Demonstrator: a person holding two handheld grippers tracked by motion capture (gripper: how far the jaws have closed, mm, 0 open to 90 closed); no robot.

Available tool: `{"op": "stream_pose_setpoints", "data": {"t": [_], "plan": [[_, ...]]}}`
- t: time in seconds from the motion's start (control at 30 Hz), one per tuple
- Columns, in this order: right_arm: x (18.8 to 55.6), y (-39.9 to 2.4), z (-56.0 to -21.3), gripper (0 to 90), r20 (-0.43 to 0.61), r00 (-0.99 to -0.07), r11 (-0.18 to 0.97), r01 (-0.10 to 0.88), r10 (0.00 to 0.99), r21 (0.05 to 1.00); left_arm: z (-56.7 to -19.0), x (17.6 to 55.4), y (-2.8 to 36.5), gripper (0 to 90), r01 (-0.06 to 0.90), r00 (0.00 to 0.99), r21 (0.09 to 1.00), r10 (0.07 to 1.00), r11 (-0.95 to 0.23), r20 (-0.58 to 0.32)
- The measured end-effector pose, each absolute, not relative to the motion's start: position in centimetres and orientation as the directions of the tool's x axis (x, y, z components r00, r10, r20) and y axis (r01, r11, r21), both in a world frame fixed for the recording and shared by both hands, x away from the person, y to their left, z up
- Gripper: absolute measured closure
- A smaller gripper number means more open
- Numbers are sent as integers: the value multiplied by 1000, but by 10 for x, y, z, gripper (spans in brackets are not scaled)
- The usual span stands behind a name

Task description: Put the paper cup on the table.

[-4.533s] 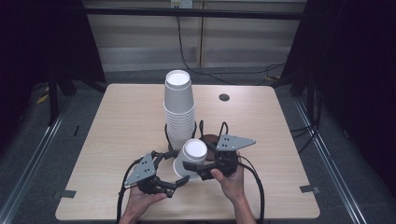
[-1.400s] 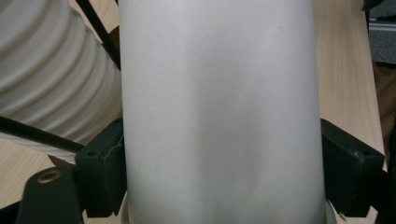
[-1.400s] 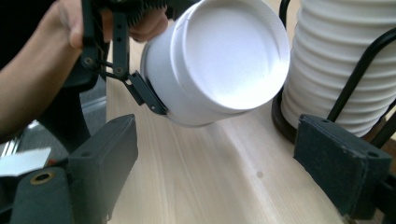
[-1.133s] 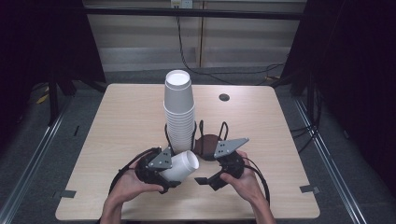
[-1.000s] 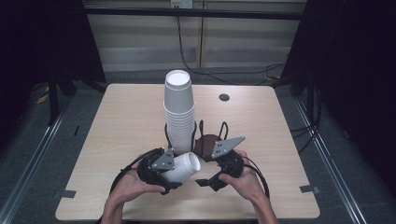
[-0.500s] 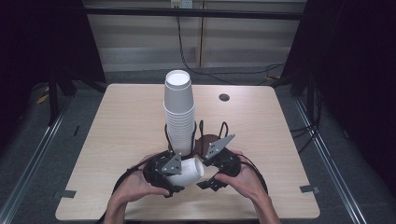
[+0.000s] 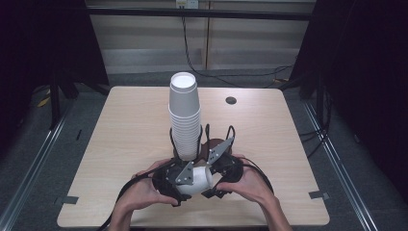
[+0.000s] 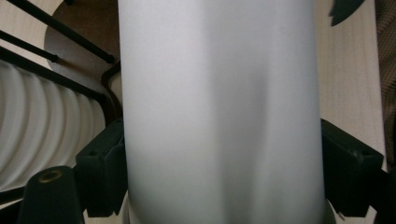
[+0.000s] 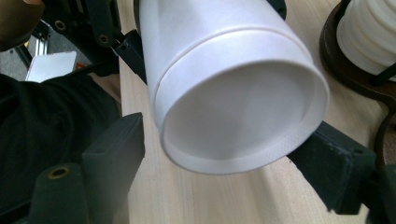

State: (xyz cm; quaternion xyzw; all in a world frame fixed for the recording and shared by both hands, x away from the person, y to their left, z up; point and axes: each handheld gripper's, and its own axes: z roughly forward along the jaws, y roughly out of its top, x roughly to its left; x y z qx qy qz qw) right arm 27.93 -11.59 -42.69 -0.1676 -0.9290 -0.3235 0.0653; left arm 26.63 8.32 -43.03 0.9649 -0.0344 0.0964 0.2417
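Both hands have come closer together since 4.5 s ago, and the cup (image 7: 196, 179) has tipped from upright onto its side, low over the table (image 7: 120, 130) in front of the stack (image 7: 185, 118). Left gripper (image 7: 174, 182) is clamped on the cup wall, probably to hold it steady for a handover. Right gripper (image 7: 217, 177) has its jaws apart around the rim end, not pressing yet. It looks like 1 plain white paper cup, smooth, its bottom facing the right gripper.
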Motion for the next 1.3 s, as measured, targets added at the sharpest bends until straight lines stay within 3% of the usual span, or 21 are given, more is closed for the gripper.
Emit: {"op": "stream_pose_setpoints", "data": {"t": [0.7,1.1,1.23,1.3], "plan": [[286,-100,-426,223,274,-940,782,325,203,532,-431,260,78,169,-152,977,448,-65,-881,203],[286,-103,-424,233,283,-932,781,347,226,520,-435,260,82,136,-131,982,528,-38,-839,183],[286,-102,-423,235,276,-934,787,342,226,514,-432,261,85,136,-163,976,530,-56,-832,211],[285,-101,-421,237,274,-935,788,341,226,513,-429,261,91,141,-144,981,582,-36,-800,193]]}}
